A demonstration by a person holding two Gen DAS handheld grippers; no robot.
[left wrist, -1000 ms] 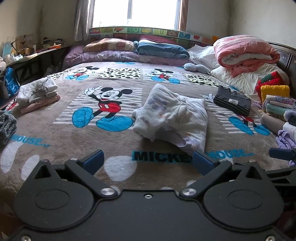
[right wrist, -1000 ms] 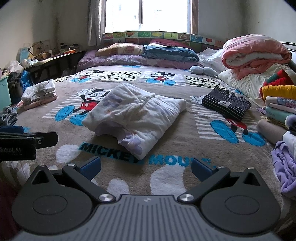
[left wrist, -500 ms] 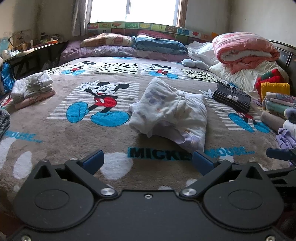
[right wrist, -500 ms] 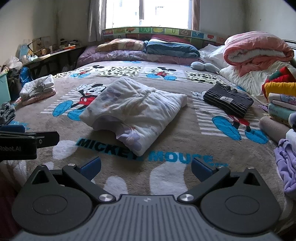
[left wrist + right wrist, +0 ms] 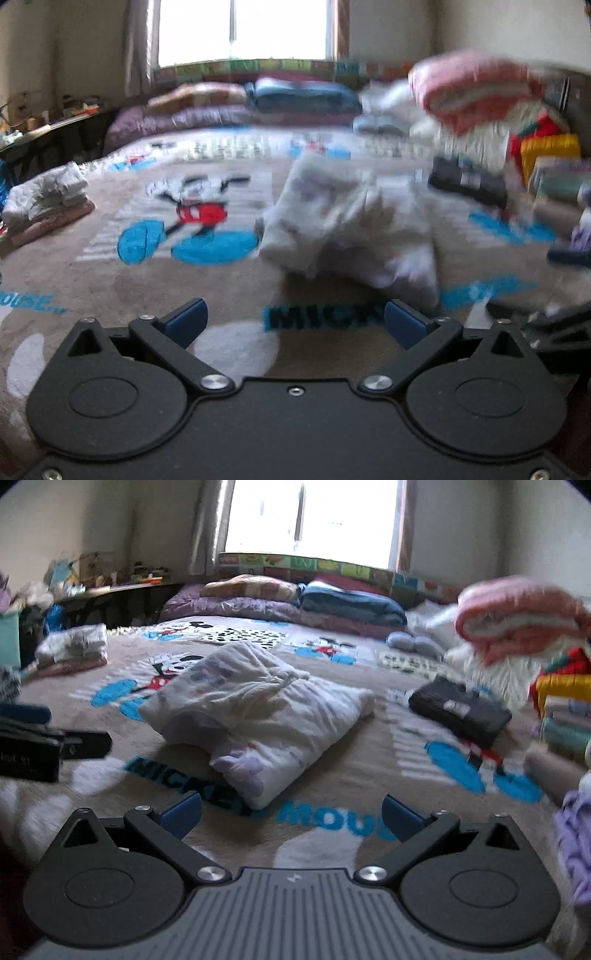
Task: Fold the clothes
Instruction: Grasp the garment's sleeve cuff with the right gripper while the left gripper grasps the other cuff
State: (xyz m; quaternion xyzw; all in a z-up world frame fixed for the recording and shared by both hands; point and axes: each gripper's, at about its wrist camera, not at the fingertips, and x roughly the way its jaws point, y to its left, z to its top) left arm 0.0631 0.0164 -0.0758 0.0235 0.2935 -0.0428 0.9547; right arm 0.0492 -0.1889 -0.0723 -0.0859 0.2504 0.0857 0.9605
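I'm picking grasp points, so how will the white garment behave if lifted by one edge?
The white garment is probably floppy: it lies in soft, wrinkled folds, so its layers would likely fall open. It looks thin, so likely light. On the fuzzy blanket it would probably drag and bunch rather than slide.

Taking the bundled garment (image 5: 258,720) in the middle of the bed (image 5: 332,775) as landmark: it lies on the blanket (image 5: 129,295) just beyond the printed lettering (image 5: 325,818). Right of it, apart, lies a folded dark garment (image 5: 461,709), and further right a stack of folded clothes (image 5: 565,716) at the bed's edge. Behind that stack a rolled quilt (image 5: 517,616) sits on top of other bedding. Behind the garment, pillows (image 5: 303,598) line the head of the bed below the window (image 5: 314,517). Left of it, near the bed's edge, rests a small folded pile (image 5: 48,199), and beyond that pile stands a cluttered table (image 5: 110,587) along the wall. The left tool (image 5: 293,321) and right tool (image 5: 291,814) hover in front of the garment, each with jaws spread, touching nothing
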